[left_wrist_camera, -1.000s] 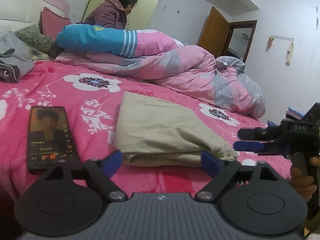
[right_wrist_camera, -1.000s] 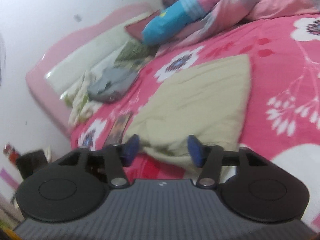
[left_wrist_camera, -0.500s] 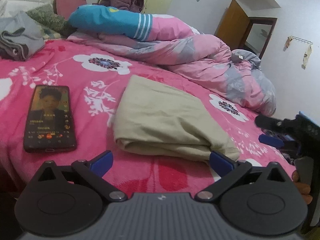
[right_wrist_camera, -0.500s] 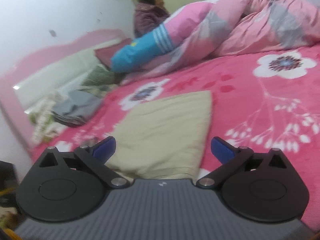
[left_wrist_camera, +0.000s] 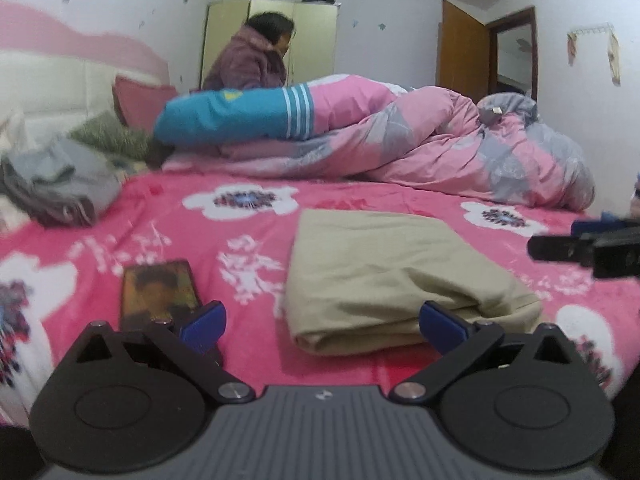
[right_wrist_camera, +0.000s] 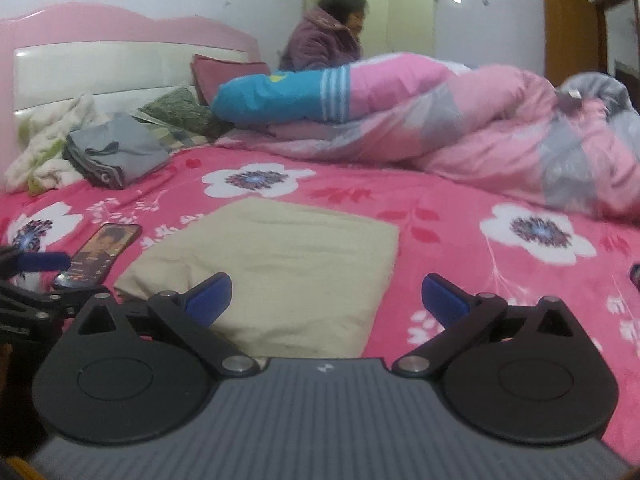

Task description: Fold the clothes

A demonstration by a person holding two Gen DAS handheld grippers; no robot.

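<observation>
A folded beige garment lies flat on the pink flowered bed; it also shows in the right wrist view. My left gripper is open and empty, held just in front of the garment's near folded edge. My right gripper is open and empty, over the garment's near right corner. The right gripper's fingers show at the right edge of the left wrist view, and the left gripper's blue fingertip at the left edge of the right wrist view.
A phone with a lit screen lies left of the garment. Folded grey clothes and pillows sit near the pink headboard. A bunched pink and grey quilt fills the far side of the bed. A person sits behind it.
Both grippers have opened wide, drawn back from the beige garment and levelled out. The garment stays folded on the bed.
</observation>
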